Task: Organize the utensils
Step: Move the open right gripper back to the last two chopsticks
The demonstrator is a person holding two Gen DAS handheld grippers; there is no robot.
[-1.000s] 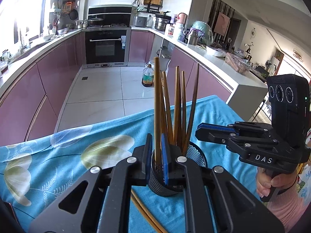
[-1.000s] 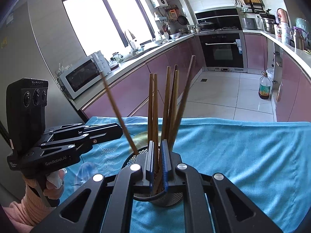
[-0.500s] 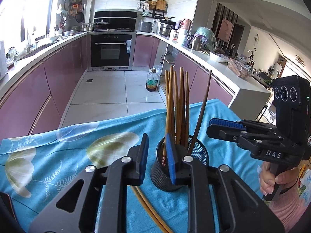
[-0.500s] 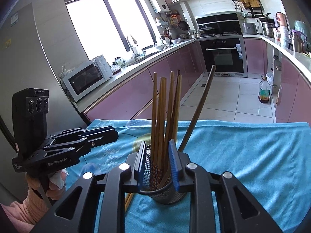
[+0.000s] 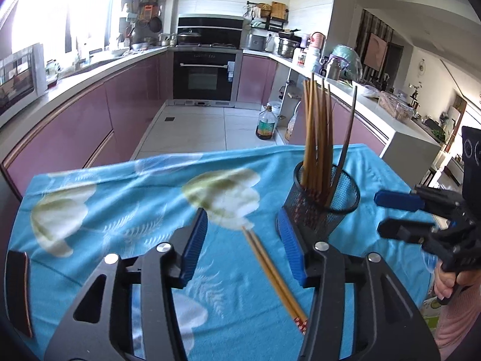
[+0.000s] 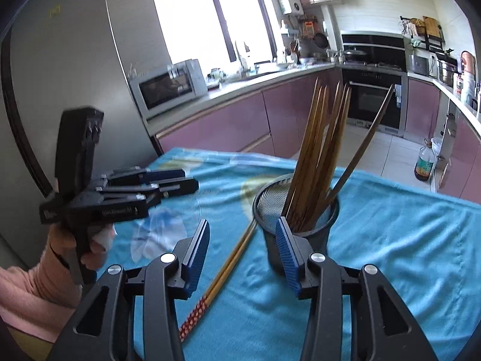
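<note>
A black mesh holder [image 5: 326,201] stands upright on the blue floral cloth [image 5: 120,210], loaded with a bundle of wooden chopsticks [image 5: 317,138] that lean against its rim. One darker stick [image 5: 347,138] tilts away from the rest. In the left wrist view the holder sits just beyond and outside the right-hand jaw, not between the jaws. In the right wrist view it again sits at the right-hand jaw, which overlaps its near wall; contact cannot be confirmed.

A loose pair of chopsticks [image 5: 272,273] lies flat on the cloth, its red-patterned ends toward the cameras. In both views the pair runs through the gap between the jaws at cloth level, below the pads and touching neither.

Left gripper [image 5: 242,243]: jaws partly apart and opening, nothing gripped. Right gripper [image 6: 243,255]: jaws partly apart and opening, nothing gripped.

Each gripper shows in the other's view, held by a hand [image 6: 93,240] in a pink sleeve [image 6: 33,282], its jaws seen from the side.

Surroundings: a kitchen with purple cabinets [image 5: 90,120], a built-in oven [image 5: 207,75], a microwave [image 6: 168,85] and a bottle on the tiled floor [image 5: 265,123].
</note>
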